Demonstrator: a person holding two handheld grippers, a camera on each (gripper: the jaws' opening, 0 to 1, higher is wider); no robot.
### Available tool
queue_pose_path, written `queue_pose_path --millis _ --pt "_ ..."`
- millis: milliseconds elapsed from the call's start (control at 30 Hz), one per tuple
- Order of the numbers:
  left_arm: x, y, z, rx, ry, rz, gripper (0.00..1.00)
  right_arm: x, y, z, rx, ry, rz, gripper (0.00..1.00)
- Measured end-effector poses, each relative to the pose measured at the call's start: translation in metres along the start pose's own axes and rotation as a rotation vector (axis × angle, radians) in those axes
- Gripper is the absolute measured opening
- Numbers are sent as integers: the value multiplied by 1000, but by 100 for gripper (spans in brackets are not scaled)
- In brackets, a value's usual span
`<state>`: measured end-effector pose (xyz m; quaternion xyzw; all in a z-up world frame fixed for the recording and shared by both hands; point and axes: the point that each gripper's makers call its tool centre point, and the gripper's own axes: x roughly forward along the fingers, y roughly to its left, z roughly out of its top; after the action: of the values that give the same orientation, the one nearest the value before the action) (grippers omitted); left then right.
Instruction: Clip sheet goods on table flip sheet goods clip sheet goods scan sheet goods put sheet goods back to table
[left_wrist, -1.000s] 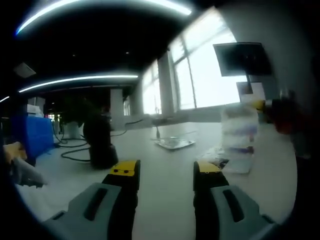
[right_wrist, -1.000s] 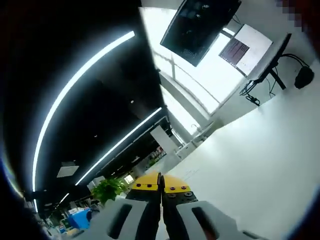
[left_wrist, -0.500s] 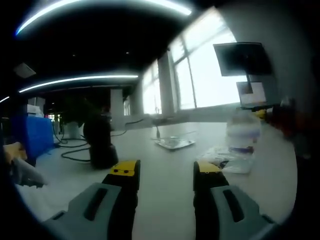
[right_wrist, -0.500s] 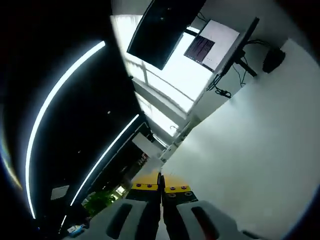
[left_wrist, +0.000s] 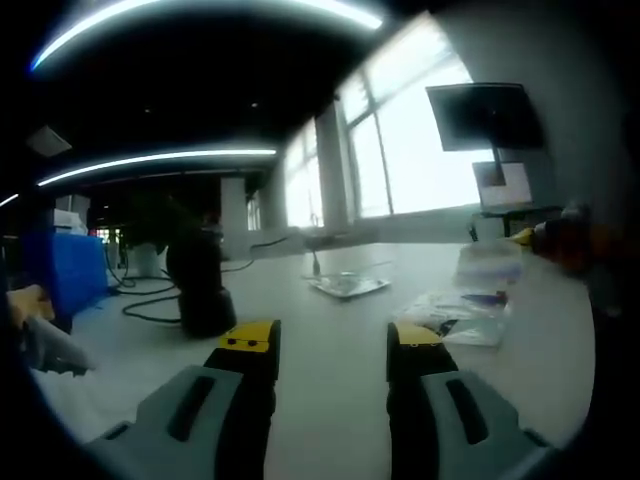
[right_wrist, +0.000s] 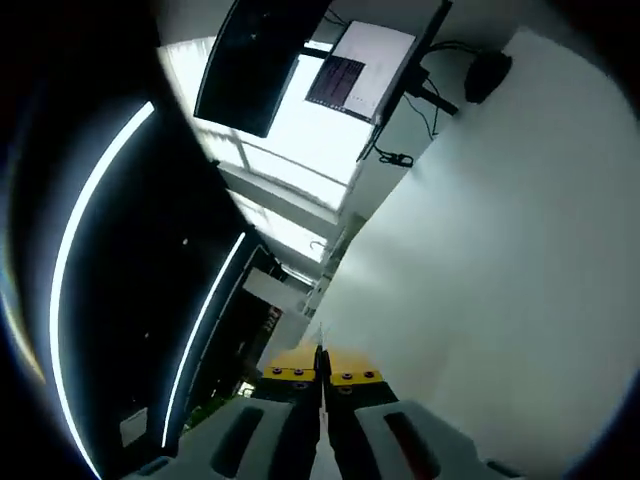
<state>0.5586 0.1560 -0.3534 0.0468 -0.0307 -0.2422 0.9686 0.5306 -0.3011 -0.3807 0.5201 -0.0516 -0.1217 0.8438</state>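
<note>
My left gripper (left_wrist: 332, 340) hangs open over the white table (left_wrist: 330, 400), with nothing between its yellow-tipped fingers. From the right edge of the left gripper view comes the right gripper (left_wrist: 548, 240), holding a clear sheet-goods packet (left_wrist: 488, 268) low over the table. Beneath it lie more clear packets (left_wrist: 450, 312). In the right gripper view the right gripper (right_wrist: 320, 374) is shut, and a thin sliver of the packet (right_wrist: 320, 352) pokes up between its jaws.
A black scanner stand (left_wrist: 200, 288) with cables stands left of centre. A flat packet (left_wrist: 348, 287) lies farther back, and a blue bin (left_wrist: 65, 270) sits at the left. A dark screen (right_wrist: 255, 60) and a lit monitor (right_wrist: 360, 70) stand beyond the table.
The packet in the right gripper has dropped from upright to low and tilted near the table. The right gripper view has rolled with the hand. The left gripper has stayed still.
</note>
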Motion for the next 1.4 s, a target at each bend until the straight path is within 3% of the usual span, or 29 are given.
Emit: queue_pose_path --millis 133,233,467,533,633,767,933,1067,1100,1133,1200,1300,1367,1400 --pt "0 0 0 2 2 -1 35 3 -3 12 -56 -36 2 2" --pt "0 0 0 1 -1 0 35 4 -2 12 -77 -38 17 21" --pt "0 0 1 2 -2 2 35 2 0 11 -127 -42 28 25" --pt "0 1 1 8 -4 5 35 2 0 11 -199 -35 28 25" --pt "-1 1 2 4 -11 7 35 2 2 20 -285 -80 29 29" --pt "-1 1 2 7 -9 5 35 -1 18 33 -354 -151 94 48" --pt "0 0 1 19 -5 3 35 -1 47 49 -510 -186 197 49" --pt "-1 0 2 18 -8 3 35 10 60 46 -688 -123 298 41" --pt "-1 0 2 18 -8 2 35 13 62 36 -751 -50 348 39" --pt "-1 0 2 18 -7 1 35 17 59 34 -802 -27 350 41" --pt "0 -1 1 20 -5 -1 35 21 60 17 -874 85 417 43" --pt "0 -2 1 28 -3 -3 35 23 60 -1 -975 201 476 45" --pt "0 -1 1 27 -5 0 35 23 61 -8 -1032 244 506 44" --pt "-1 -1 2 25 -6 1 35 20 62 -17 -1061 291 551 42"
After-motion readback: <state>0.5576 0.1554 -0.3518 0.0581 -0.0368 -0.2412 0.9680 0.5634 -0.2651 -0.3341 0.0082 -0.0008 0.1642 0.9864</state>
